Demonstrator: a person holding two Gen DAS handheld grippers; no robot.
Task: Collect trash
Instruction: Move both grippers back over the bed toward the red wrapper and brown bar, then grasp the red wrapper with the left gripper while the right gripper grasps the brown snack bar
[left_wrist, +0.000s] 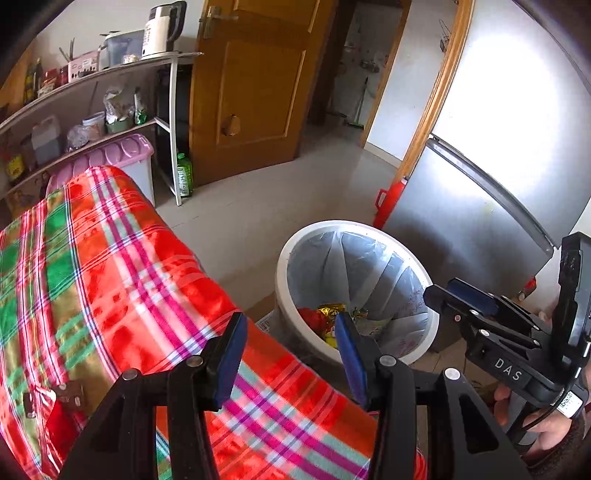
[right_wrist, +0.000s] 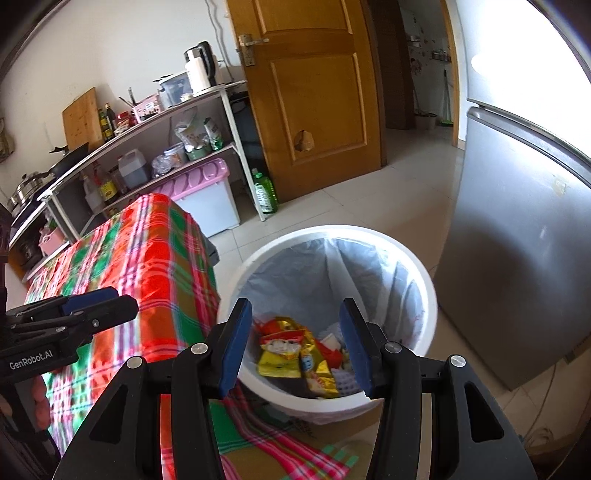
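You face a wooden door (right_wrist: 314, 96), pale floor tiles (right_wrist: 399, 199), a cluttered shelf unit (right_wrist: 155, 147) and a steel fridge (right_wrist: 517, 229).

Two hand-held grippers: left hand-held gripper (left_wrist: 291, 354), right hand-held gripper (right_wrist: 295, 343). One white trash bin (right_wrist: 424, 291) with several wrappers (right_wrist: 291, 350) inside. One wooden door (right_wrist: 314, 92), one kettle (right_wrist: 201, 66), one green bottle (right_wrist: 265, 192).
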